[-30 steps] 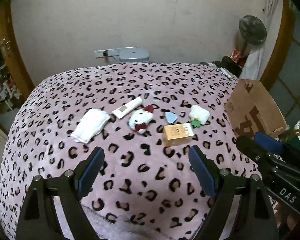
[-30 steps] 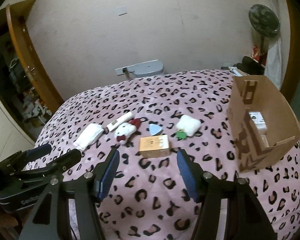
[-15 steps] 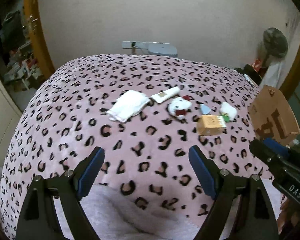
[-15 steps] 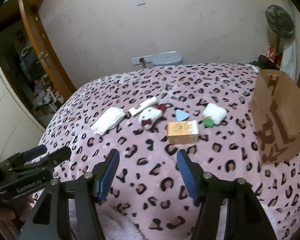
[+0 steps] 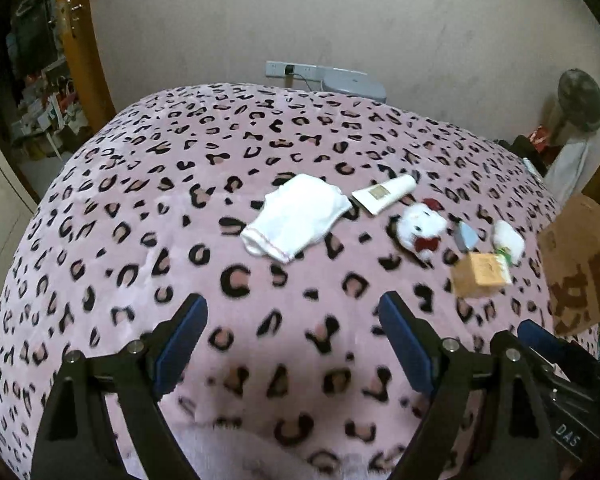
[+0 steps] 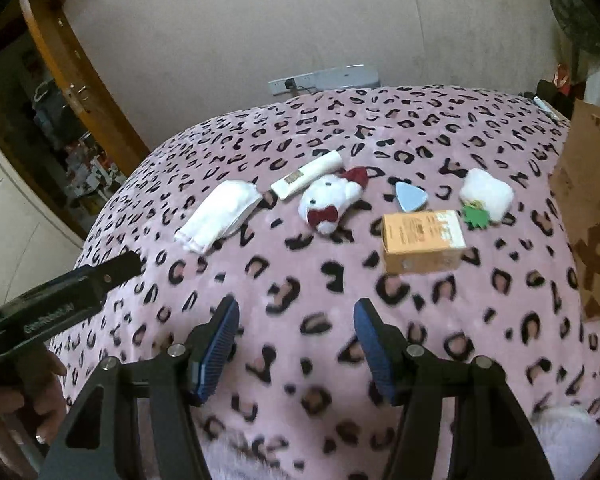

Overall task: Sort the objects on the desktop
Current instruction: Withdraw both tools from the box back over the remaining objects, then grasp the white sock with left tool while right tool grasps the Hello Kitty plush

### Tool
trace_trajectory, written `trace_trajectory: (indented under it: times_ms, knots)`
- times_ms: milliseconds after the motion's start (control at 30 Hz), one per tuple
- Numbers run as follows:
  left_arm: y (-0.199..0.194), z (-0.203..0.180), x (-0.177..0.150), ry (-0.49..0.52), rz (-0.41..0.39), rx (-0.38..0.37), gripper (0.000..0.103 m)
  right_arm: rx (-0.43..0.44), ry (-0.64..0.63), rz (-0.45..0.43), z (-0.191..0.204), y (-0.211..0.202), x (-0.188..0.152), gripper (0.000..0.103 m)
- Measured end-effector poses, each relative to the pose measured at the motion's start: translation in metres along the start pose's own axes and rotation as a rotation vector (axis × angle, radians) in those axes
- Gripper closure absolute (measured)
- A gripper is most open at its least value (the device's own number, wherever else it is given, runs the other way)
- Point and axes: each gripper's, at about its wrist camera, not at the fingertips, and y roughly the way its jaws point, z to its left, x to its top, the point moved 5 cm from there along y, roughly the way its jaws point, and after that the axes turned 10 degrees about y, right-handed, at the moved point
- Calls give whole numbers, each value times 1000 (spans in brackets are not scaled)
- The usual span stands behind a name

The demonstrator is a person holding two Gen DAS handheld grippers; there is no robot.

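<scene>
The left tool [image 5: 292, 344] hangs above the near part of the surface [image 5: 140, 208], which is draped in a pink leopard-print blanket. Its two blue-padded fingers stand wide apart with nothing between them. The right tool [image 6: 296, 350] is likewise spread, to a narrower gap, and grips nothing; it hangs over the blanket on the near side of the objects. In the right wrist view, the left tool's black body enters from the left edge, held by the person's hand [image 6: 24, 404].

The objects lie in a loose row across the middle of the surface, all well apart from both tools:

- Folded white cloth [image 5: 296, 216], at the left end of the row.
- White tube [image 5: 384, 194] with a tan label, just beside the cloth's far right corner, lying at an angle.
- White plush cat toy [image 6: 330, 198] with red bows, just right of the tube.
- Small light-blue triangular piece [image 6: 410, 196], right of the plush.
- Orange carton [image 6: 422, 240], lying on its side, nearer to the tools than the triangular piece.
- White plush item [image 6: 488, 194] with a green tag [image 6: 476, 216], beside the carton's far right corner.

A brown cardboard box [image 6: 588, 208] stands at the right edge of the surface, well apart from the row. Its interior is not visible in either view.

A standing fan [image 5: 580, 100] is at the far right by the wall. A power strip [image 5: 286, 69] is mounted on the wall behind the surface.
</scene>
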Motion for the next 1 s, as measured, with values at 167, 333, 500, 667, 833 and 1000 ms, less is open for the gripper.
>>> trace_trajectory:
  times_ms: [167,333,500,667,833,1000]
  knots:
    - [37,11,29,0,-4,12,14,-19,26,-8,4,34,30,42]
    - [80,19,50,9,16,9,14,-43,86,5,-3,72,54,42]
    - [114,27,61,6,19,-2,14,-63,132,18,-6,106,72,42]
    - [140,28,67,26,35,-14,14,-90,158,41,-7,136,83,42]
    - [159,20,70,29,43,-43,14,-106,175,62,-9,155,87,42]
    - [180,11,67,43,68,-66,14,-116,221,83,-18,172,88,40]
